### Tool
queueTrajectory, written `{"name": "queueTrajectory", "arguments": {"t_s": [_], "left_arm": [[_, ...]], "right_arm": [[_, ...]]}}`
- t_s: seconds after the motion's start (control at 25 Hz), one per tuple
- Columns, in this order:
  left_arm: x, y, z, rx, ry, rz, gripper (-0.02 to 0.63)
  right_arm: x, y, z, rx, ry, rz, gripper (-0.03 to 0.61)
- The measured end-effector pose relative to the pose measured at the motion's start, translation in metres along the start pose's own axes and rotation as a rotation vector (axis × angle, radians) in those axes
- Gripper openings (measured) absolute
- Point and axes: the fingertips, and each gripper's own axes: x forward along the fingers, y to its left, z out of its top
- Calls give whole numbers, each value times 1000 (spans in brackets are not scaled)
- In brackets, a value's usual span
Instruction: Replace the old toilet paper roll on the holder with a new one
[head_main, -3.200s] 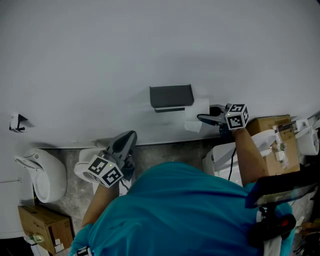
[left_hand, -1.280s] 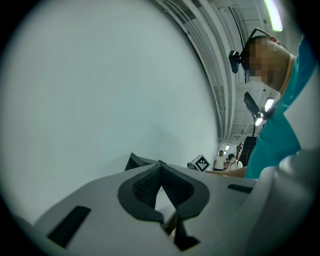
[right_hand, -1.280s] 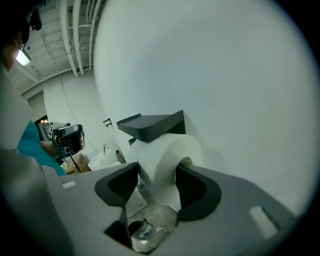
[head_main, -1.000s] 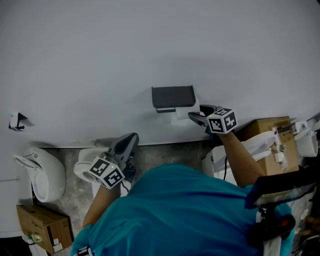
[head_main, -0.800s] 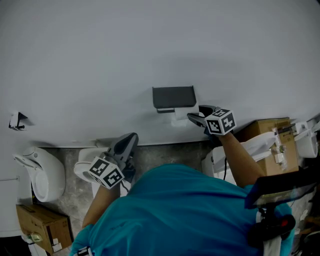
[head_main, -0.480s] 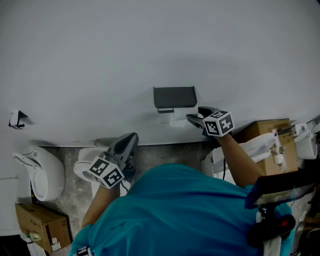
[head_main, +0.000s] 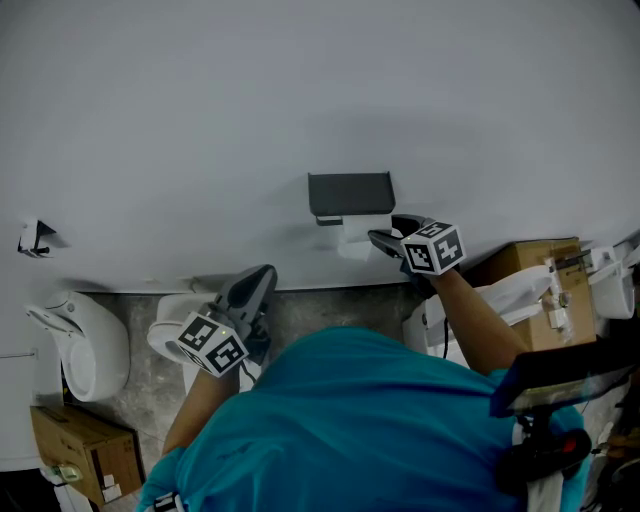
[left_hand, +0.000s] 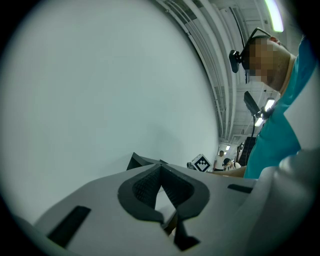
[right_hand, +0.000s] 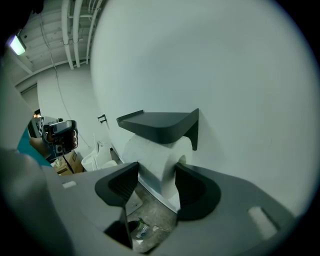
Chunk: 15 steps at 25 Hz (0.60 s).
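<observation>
1. The right claw (head_main: 385, 233) is sitting closer to the holder (head_main: 350, 192) than 3.2 s ago, jaws spread, with the toilet paper roll (right_hand: 152, 157) just ahead between them.
2. The roll is hanging under the wall-mounted holder, its long axis running level along the wall.
3. The left claw (head_main: 256, 283) is hanging low, clenched on nothing.

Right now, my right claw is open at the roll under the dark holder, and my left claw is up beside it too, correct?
Not quite. The head view shows the left claw down low, well away from the holder. The right claw is indeed open at the roll under it.
</observation>
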Motion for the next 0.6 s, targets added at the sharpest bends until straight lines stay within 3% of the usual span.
{"name": "queueTrajectory", "arguments": {"t_s": [0.6], "left_arm": [[-4,1,2,-1,-12,7,8]], "right_arm": [[9,14,1,6,19,-1,230]]}}
